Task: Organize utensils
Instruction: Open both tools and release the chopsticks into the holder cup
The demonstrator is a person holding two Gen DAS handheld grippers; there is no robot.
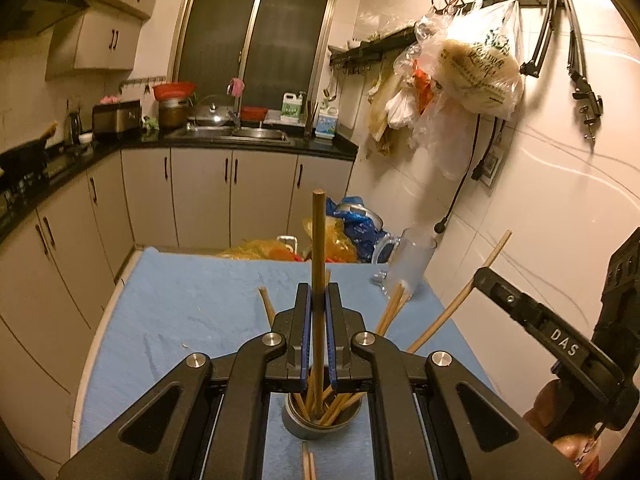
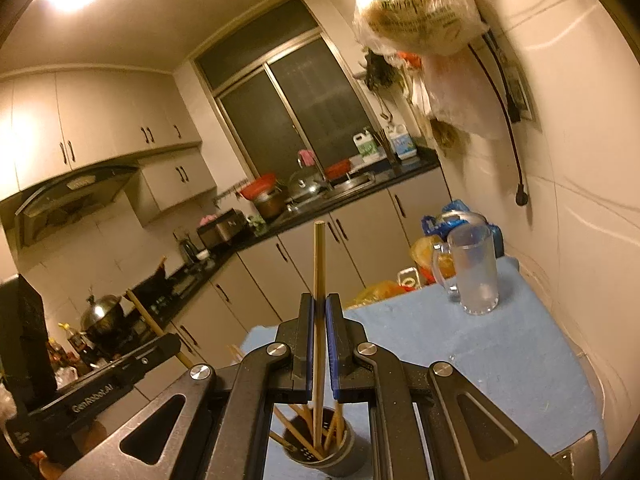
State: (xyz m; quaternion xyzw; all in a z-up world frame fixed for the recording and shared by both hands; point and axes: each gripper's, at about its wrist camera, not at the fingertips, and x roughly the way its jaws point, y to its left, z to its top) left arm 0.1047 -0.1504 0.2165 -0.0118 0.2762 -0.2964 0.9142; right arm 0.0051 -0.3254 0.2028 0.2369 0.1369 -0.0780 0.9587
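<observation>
Chopsticks of pale wood stand bunched in a round grey metal holder (image 1: 320,424) on the blue-cloth tabletop (image 1: 180,312); the left claw (image 1: 319,300) is clenched on 1 upright wooden chopstick (image 1: 318,240) above that holder; the right claw (image 2: 319,312) likewise grips 1 upright chopstick (image 2: 319,260); a frosted glass mug (image 2: 474,272) stands well apart near the wall.
</observation>
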